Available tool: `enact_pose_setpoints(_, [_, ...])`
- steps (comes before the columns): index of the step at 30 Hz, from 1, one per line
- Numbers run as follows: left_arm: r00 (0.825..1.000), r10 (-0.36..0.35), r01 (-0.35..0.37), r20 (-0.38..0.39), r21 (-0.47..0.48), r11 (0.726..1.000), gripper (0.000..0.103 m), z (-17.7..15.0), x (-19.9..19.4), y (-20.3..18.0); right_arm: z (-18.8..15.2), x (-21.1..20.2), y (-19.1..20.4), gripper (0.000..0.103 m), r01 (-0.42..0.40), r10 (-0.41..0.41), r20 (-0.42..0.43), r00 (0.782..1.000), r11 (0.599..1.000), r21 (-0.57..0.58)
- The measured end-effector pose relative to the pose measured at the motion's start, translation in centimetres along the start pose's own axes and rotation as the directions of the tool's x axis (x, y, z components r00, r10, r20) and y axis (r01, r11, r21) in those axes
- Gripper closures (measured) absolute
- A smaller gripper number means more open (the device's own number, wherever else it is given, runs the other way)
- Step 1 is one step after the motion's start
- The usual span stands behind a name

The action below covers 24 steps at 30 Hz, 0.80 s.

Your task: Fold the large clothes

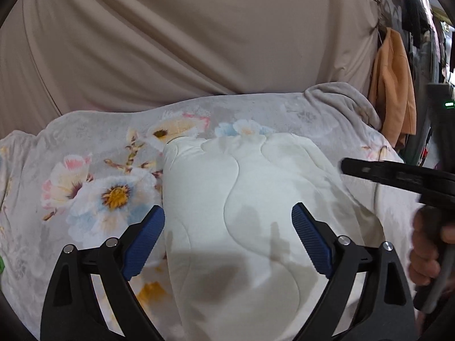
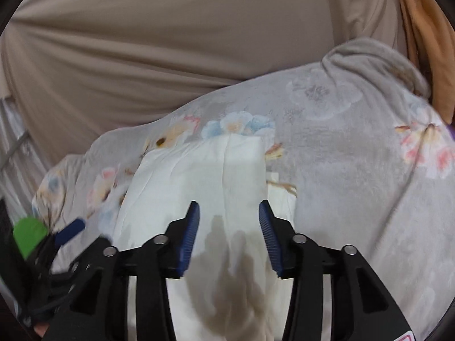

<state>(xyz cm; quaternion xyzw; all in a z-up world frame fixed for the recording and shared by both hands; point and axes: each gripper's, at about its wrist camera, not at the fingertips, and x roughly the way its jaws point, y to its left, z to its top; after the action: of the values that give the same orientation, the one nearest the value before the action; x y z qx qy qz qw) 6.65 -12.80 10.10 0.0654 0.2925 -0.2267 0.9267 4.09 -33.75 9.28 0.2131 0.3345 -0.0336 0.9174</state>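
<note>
A white garment point(image 1: 236, 204) lies folded into a long strip on a grey floral blanket point(image 1: 85, 170). My left gripper point(image 1: 228, 236) is open, hovering just above the garment with nothing between its blue pads. In the right wrist view the same white garment point(image 2: 216, 176) lies on the floral blanket point(image 2: 355, 170). My right gripper point(image 2: 229, 236) is open above it, empty, its shadow on the cloth. The right gripper also shows at the right edge of the left wrist view point(image 1: 398, 174), held by a hand. The left gripper shows blurred at the lower left of the right wrist view point(image 2: 69, 231).
A beige curtain point(image 1: 184, 34) hangs behind the blanket-covered surface. An orange garment point(image 1: 394, 85) hangs at the right, with dark clothes beyond it. The blanket bunches into a grey fold point(image 2: 369, 56) at its far right corner. A green tag point(image 2: 30, 233) sits at the left.
</note>
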Motion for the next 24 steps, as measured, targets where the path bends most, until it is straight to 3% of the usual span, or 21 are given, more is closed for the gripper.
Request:
enact_pose_setpoints(3, [0.998, -0.022, 0.020, -0.063, -0.026, 0.999, 0.014, 0.2, 2.3, 0.6, 1.5, 6.2, -1.4, 0.054, 0.049, -0.042, -0.109, 0.993, 0.997, 0.065])
enact_pose_setpoints(4, [0.996, -0.031, 0.028, -0.087, -0.036, 0.999, 0.014, 0.1, 3.2, 0.7, 1.3, 7.7, -1.9, 0.058, 0.055, -0.043, -0.140, 0.989, 0.995, 0.080])
enact_pose_setpoints(5, [0.994, -0.035, 0.030, -0.104, -0.047, 0.998, 0.014, -0.2, 3.7, 0.8, 1.1, 8.9, -2.1, 0.076, 0.044, -0.029, -0.155, 0.987, 0.994, 0.098])
enact_pose_setpoints(6, [0.992, -0.040, 0.033, -0.118, -0.059, 0.998, 0.014, -0.5, 4.2, 1.0, 1.0, 9.2, -2.1, 0.086, 0.008, 0.009, -0.149, 0.989, 0.993, 0.114])
enact_pose_setpoints(8, [0.992, -0.049, 0.042, -0.116, -0.056, 0.998, 0.014, -1.1, 4.2, 0.9, 1.1, 6.8, -1.1, 0.093, -0.026, 0.031, -0.059, 0.998, 0.995, 0.097])
enact_pose_setpoints(11, [0.991, -0.060, 0.055, -0.120, -0.045, 0.997, 0.014, -2.2, 4.4, 0.4, 0.7, 2.8, -0.6, 0.094, -0.054, 0.050, 0.075, 0.996, 0.997, 0.059])
enact_pose_setpoints(14, [0.994, -0.040, 0.040, -0.099, 0.000, 0.999, 0.009, -3.3, 4.7, -0.6, -1.2, 5.9, -1.9, 0.090, 0.046, -0.045, -0.011, 0.999, 0.997, 0.061])
enact_pose_setpoints(18, [0.996, 0.025, -0.020, -0.086, 0.069, 0.997, 0.009, -3.7, 4.7, -2.4, -2.7, 9.1, -3.4, 0.086, 0.062, -0.059, -0.051, 0.997, 0.997, 0.055])
enact_pose_setpoints(21, [0.994, 0.043, -0.038, -0.098, 0.059, 0.998, 0.008, -4.0, 5.0, -2.0, -2.1, 8.0, -3.5, 0.085, 0.052, -0.048, -0.057, 0.997, 0.996, 0.070])
enact_pose_setpoints(24, [0.994, 0.046, -0.042, -0.100, 0.043, 0.998, 0.008, -4.0, 4.9, -1.6, -2.5, 3.2, -2.5, 0.084, 0.061, -0.062, 0.013, 0.998, 0.997, 0.052])
